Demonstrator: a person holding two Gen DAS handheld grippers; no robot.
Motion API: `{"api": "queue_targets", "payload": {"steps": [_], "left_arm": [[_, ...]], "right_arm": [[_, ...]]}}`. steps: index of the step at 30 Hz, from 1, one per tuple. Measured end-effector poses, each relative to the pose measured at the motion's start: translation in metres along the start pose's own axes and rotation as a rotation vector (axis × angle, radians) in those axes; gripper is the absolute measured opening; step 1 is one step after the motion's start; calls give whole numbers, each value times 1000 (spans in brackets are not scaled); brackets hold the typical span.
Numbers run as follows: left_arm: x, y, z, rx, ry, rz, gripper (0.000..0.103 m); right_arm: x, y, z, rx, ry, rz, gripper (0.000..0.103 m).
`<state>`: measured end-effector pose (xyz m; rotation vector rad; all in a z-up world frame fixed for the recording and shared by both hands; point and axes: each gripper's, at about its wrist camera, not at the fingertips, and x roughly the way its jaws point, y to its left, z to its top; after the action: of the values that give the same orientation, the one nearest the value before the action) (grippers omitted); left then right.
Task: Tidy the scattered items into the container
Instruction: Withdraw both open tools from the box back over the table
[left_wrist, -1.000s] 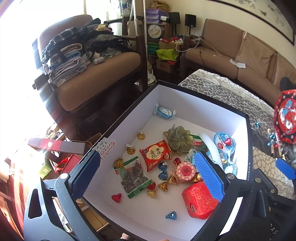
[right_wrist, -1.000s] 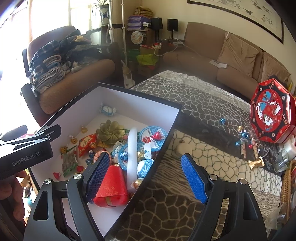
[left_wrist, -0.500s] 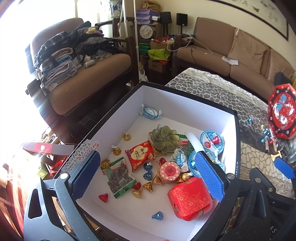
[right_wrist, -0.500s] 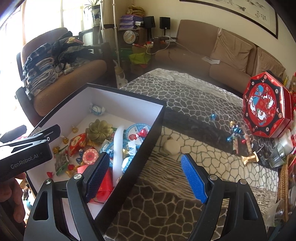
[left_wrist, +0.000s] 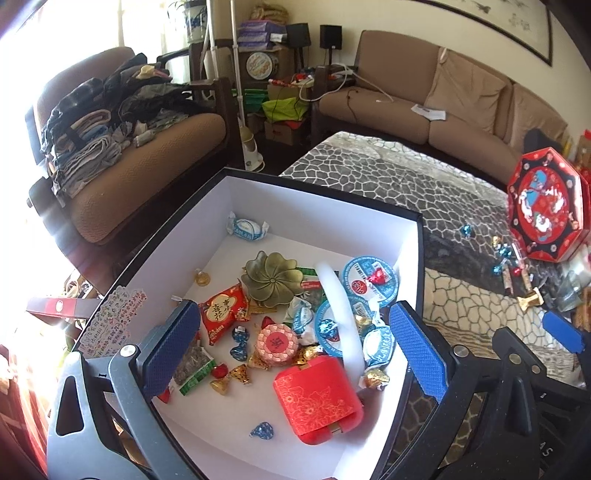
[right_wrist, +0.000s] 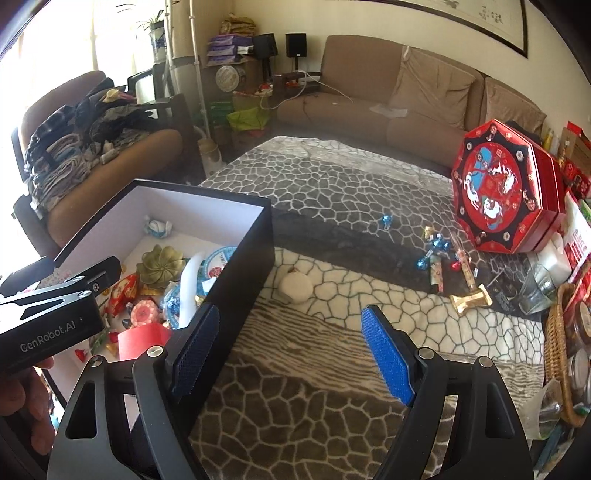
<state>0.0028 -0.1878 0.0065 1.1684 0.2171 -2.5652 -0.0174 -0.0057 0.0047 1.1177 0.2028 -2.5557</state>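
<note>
Left view: the left gripper (left_wrist: 291, 347) hangs over the box (left_wrist: 325, 201), jaws wide apart and empty. Inside the box lie crinkly sweets and a smooth red case (left_wrist: 318, 400). A dip could knock the thin card wall.

Right view: the right gripper (right_wrist: 291, 349) is wide apart and empty, beside the box. Shiny foil sweets (right_wrist: 437, 251) lie far past it, by the red tin (right_wrist: 508, 188). They are small and could slip out.

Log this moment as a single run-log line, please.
left gripper: open, empty, over box | right gripper: open, empty, over table | loose candies by octagonal tin
</note>
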Motion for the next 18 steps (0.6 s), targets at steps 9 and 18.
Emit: {"api": "queue_targets", "payload": {"steps": [9,18], "left_arm": [[0,-46,0,41,-4,-57,103],[-3,-105,-2,113,-5,-125,103]], "right_arm": [[-9,-42,-6,45,1,-53,82],[-20,-99,-20,108,12,-126,82]]}}
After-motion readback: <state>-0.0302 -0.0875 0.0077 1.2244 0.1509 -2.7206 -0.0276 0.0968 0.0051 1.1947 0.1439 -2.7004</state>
